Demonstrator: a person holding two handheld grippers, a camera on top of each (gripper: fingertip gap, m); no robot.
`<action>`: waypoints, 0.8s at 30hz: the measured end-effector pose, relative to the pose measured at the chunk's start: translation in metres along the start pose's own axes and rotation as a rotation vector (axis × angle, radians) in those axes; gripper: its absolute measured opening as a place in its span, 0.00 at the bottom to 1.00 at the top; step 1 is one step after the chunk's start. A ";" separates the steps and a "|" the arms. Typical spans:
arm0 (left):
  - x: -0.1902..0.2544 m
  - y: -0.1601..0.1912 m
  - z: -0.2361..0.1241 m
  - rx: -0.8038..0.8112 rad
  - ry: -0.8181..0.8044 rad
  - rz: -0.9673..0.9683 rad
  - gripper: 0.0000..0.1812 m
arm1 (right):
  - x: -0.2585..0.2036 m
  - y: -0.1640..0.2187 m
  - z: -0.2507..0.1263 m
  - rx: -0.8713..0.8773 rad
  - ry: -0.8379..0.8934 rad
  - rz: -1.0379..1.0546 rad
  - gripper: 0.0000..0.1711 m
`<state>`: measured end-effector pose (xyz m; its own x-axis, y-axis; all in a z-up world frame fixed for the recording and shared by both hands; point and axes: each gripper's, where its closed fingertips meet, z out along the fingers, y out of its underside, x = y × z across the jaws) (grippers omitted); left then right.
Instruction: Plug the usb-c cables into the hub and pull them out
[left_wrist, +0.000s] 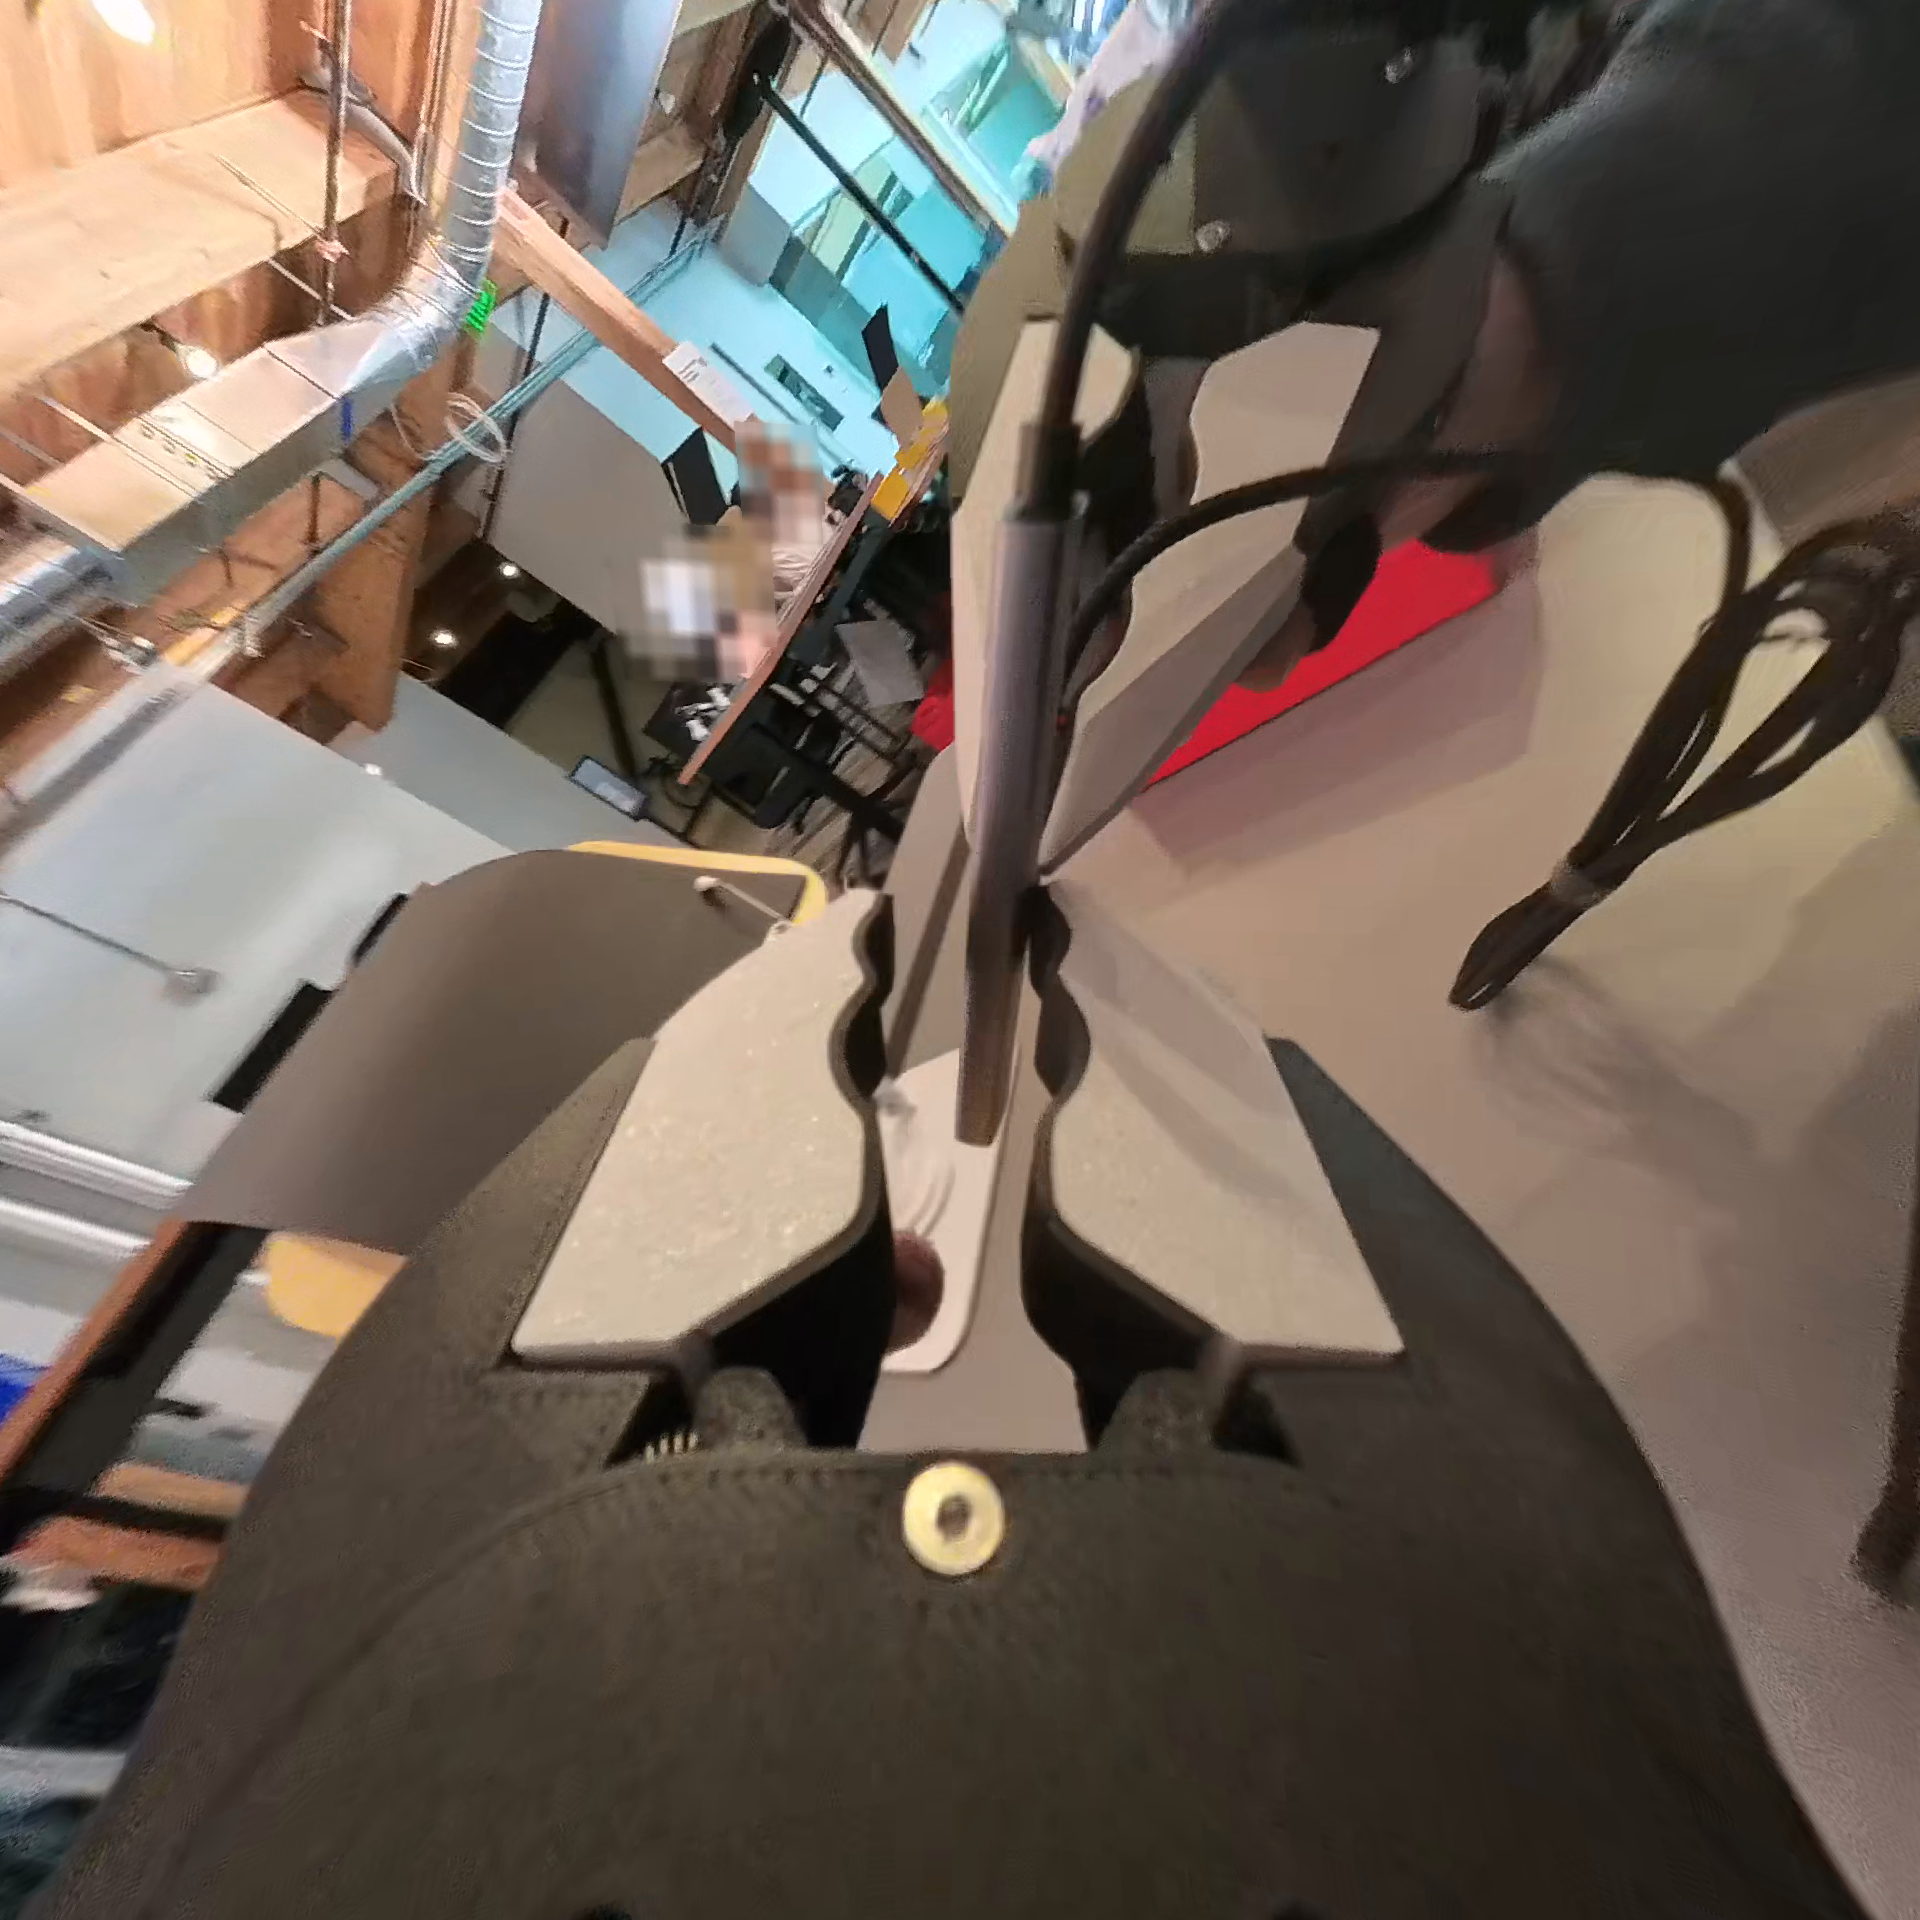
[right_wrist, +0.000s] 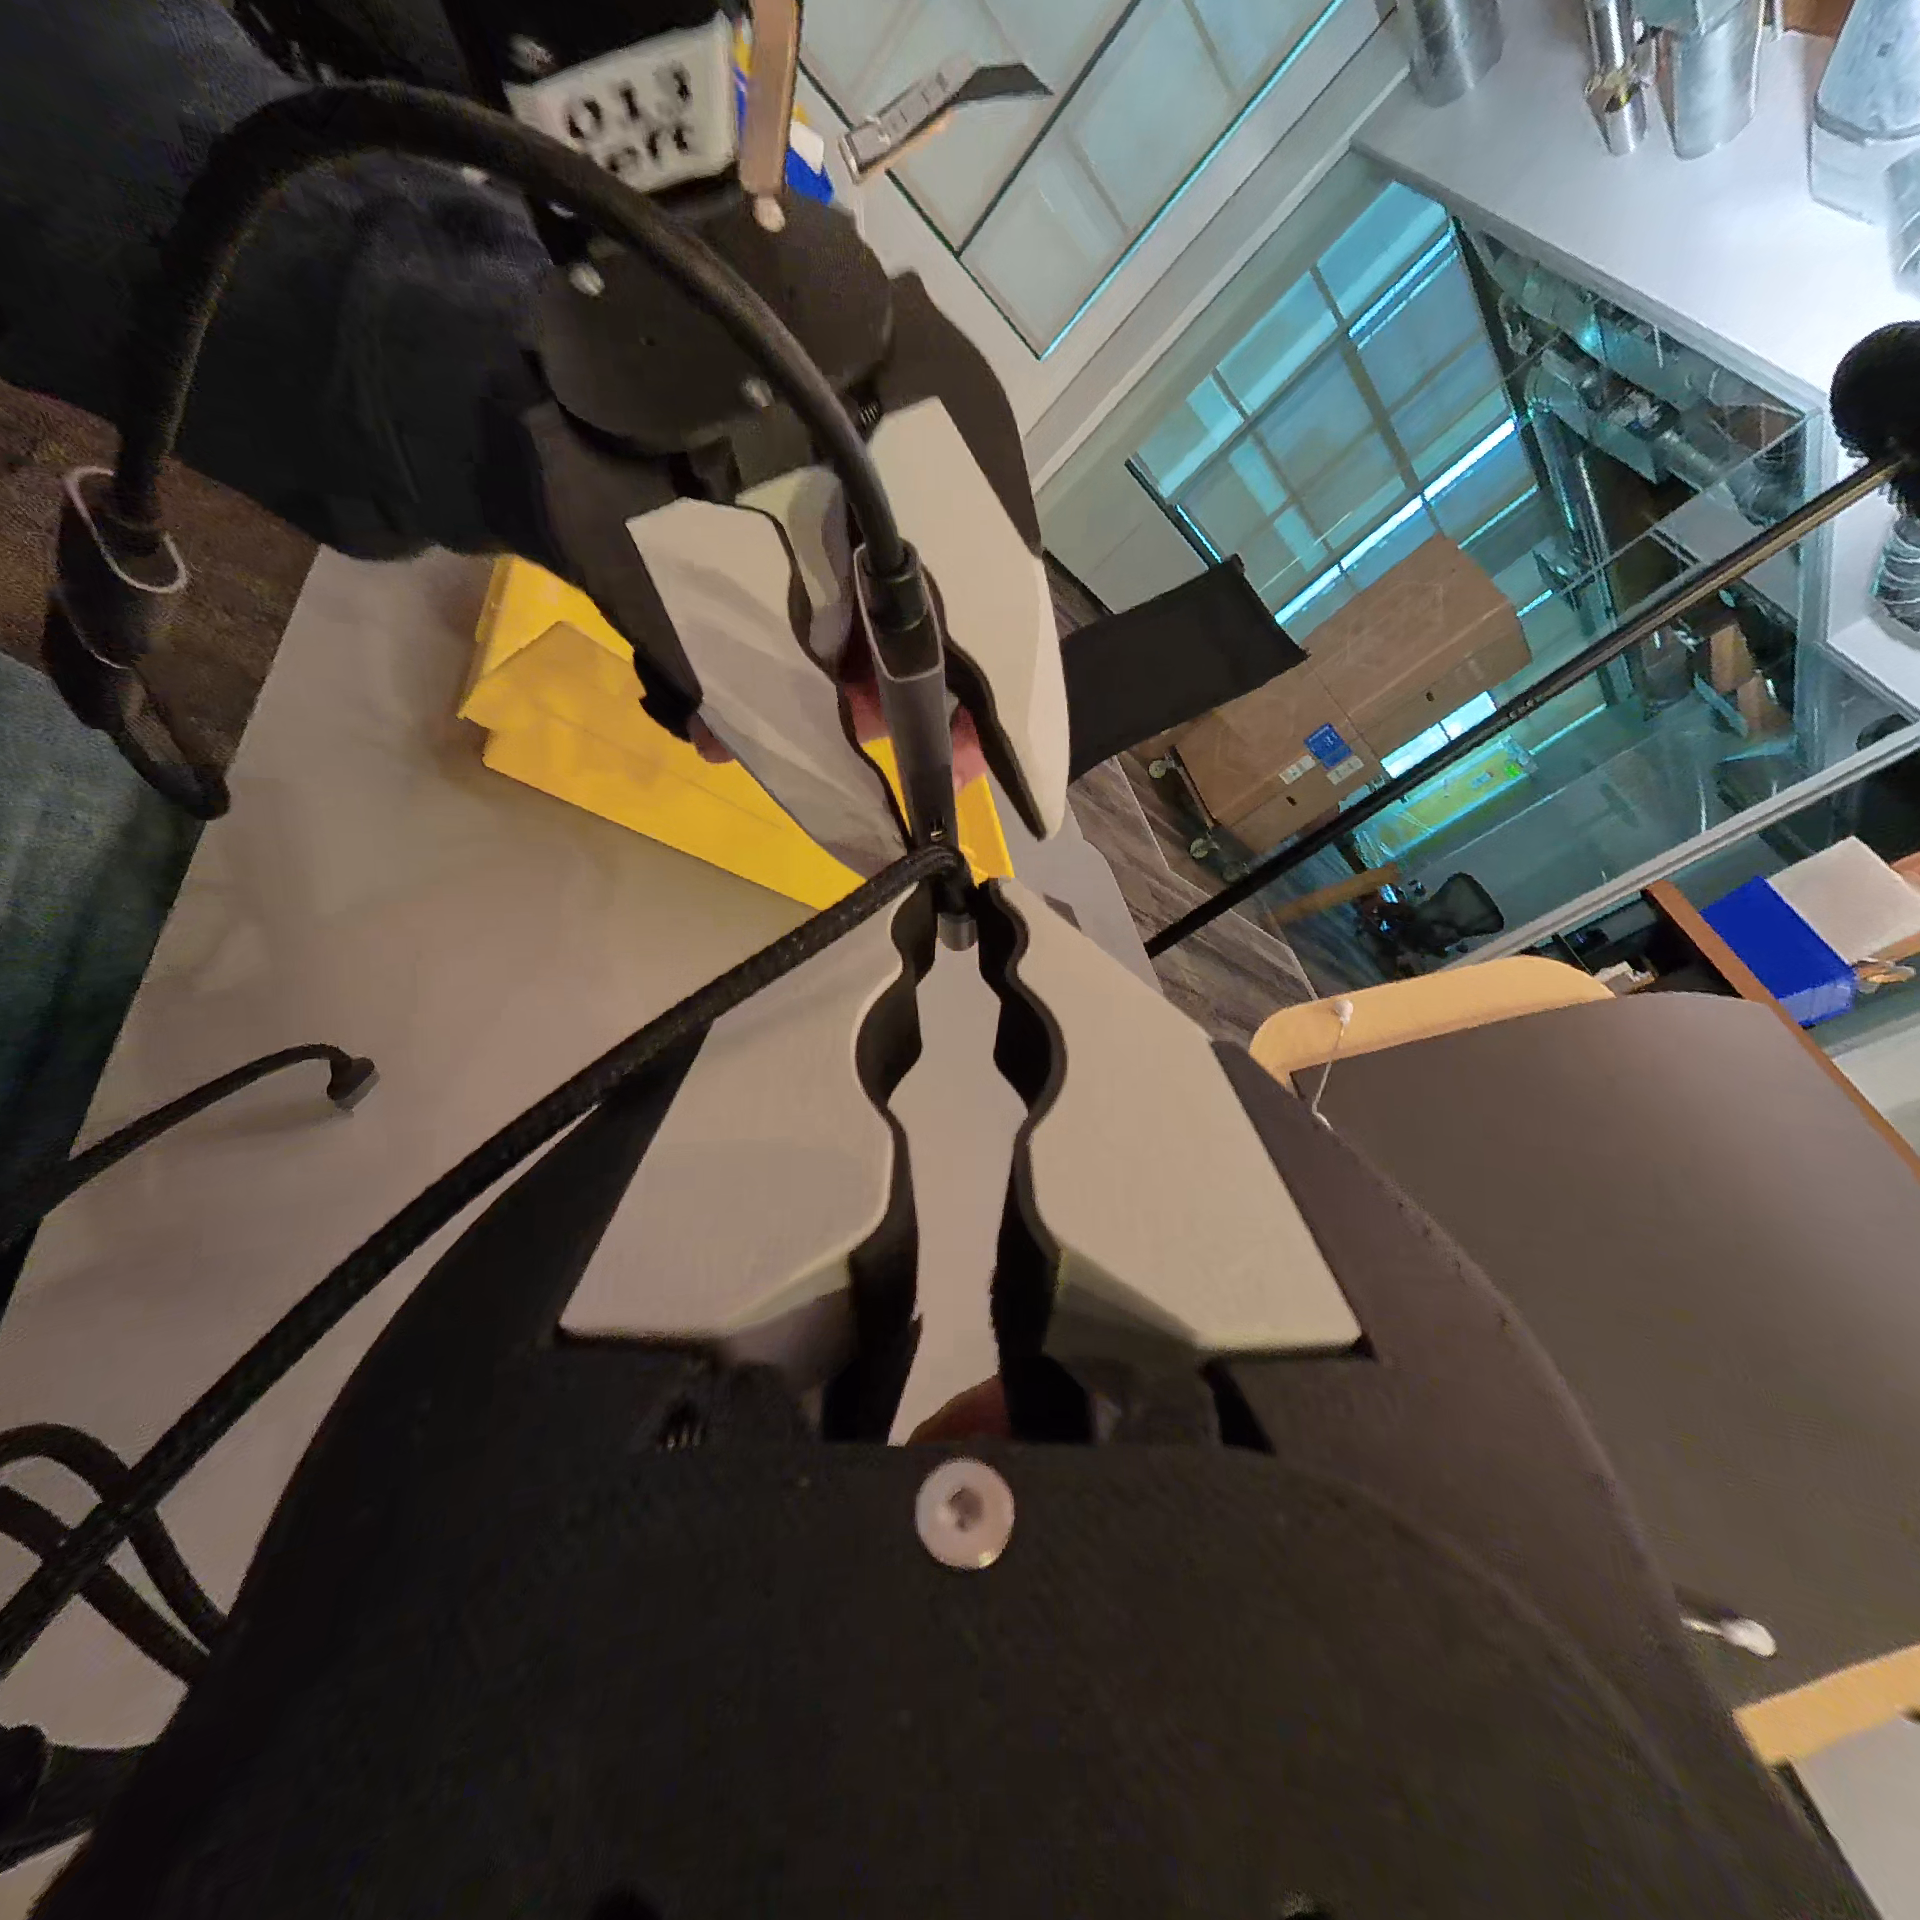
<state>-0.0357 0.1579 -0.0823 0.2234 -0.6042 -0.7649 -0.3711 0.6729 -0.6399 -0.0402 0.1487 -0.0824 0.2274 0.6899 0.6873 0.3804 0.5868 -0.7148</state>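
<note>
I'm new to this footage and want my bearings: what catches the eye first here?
The slim grey hub, held edge-on mid-frame by the left tongs. The right tongs meet it tip to tip, pinching a braided black cable by its plug. Behind lies a yellow bin on the pale table.

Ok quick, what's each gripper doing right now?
Left gripper: closed on the grey hub.
Right gripper: closed on a USB-C cable plug at the hub's end.

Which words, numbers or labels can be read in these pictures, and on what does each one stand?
White tag, top of the right wrist view: large dark characters; I do not copy writing.
Blue stickers on cardboard boxes: too small.
Green sign, left wrist view: blurred.
</note>
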 end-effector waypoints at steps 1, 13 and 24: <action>-0.001 0.001 0.000 -0.024 -0.015 0.055 0.13 | 0.001 0.002 0.000 -0.019 0.006 -0.008 0.03; 0.005 0.006 0.006 -0.155 -0.030 0.225 0.05 | 0.002 0.008 -0.001 -0.117 0.022 -0.118 0.06; 0.016 0.005 0.000 -0.130 0.096 0.156 0.05 | -0.009 0.016 0.005 -0.212 -0.013 -0.330 0.02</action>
<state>-0.0336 0.1518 -0.0984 0.0697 -0.5393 -0.8392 -0.5093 0.7041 -0.4948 -0.0404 0.1537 -0.1002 0.0509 0.4850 0.8730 0.6085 0.6781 -0.4122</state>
